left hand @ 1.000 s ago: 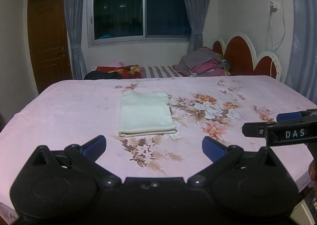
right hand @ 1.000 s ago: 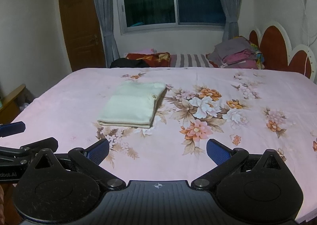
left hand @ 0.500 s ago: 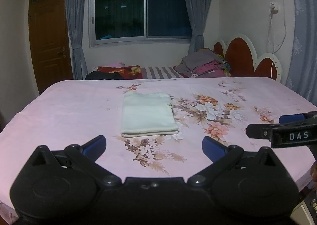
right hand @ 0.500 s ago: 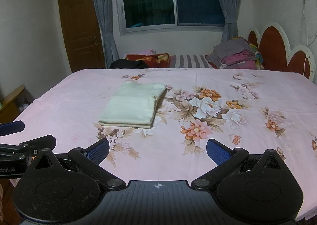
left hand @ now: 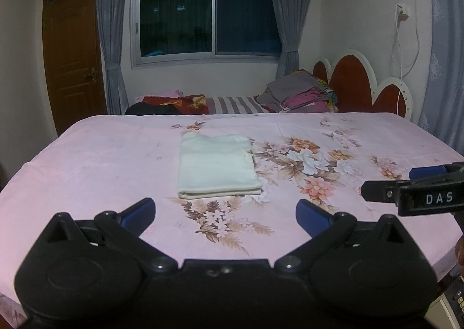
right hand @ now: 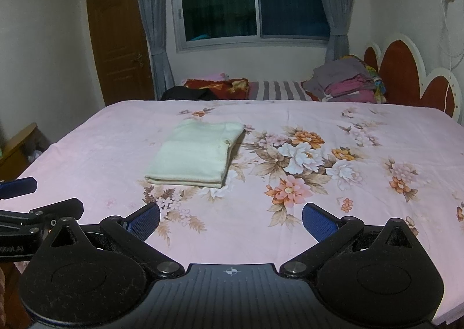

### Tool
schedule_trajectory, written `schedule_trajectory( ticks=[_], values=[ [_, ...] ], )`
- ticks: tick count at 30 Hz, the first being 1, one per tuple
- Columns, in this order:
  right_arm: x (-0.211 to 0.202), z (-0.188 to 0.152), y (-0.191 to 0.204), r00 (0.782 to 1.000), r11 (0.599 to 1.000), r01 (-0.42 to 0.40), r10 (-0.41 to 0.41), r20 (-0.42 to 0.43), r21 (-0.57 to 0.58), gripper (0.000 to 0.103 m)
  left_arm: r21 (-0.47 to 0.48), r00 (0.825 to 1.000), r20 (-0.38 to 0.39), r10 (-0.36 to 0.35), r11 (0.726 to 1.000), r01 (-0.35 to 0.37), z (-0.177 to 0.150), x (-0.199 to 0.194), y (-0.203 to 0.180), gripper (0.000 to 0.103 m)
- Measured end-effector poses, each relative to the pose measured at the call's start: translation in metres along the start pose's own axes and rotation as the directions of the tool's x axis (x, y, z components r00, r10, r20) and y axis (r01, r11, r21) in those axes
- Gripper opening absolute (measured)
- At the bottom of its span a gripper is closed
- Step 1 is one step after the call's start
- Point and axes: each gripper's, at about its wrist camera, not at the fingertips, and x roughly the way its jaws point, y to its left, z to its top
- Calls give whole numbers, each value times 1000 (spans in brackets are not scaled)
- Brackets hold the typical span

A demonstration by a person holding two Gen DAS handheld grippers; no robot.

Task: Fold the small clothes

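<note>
A pale cream garment (left hand: 216, 165) (right hand: 197, 152) lies folded into a neat rectangle on the pink floral bedsheet (left hand: 87, 161) (right hand: 362, 126), left of the flower print. My left gripper (left hand: 224, 214) hovers open over the near edge of the bed, well short of the garment, with nothing between its blue pads. My right gripper (right hand: 230, 220) is open too and equally far back. Each gripper shows at the side of the other's view: the right one (left hand: 411, 187), the left one (right hand: 20, 201).
A stack of folded clothes (left hand: 298, 94) (right hand: 348, 79) sits at the far right by the red scalloped headboard (left hand: 356, 82). Striped and red bedding (left hand: 203, 103) lies along the far edge under the window. A wooden door (left hand: 72, 53) stands at the left.
Both grippers have drifted slightly; the folded garment sits a touch more central in the left wrist view. It has not moved on the sheet, and both grippers stay open.
</note>
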Motion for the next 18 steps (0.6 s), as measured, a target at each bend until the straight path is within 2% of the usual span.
schedule_trajectory(
  ticks=[18],
  values=[
    [-3, -7, -1, 1000, 1000, 9, -9, -9, 5, 103, 5, 1000, 8, 6, 1000, -6, -3, -2, -3, 103]
  ],
)
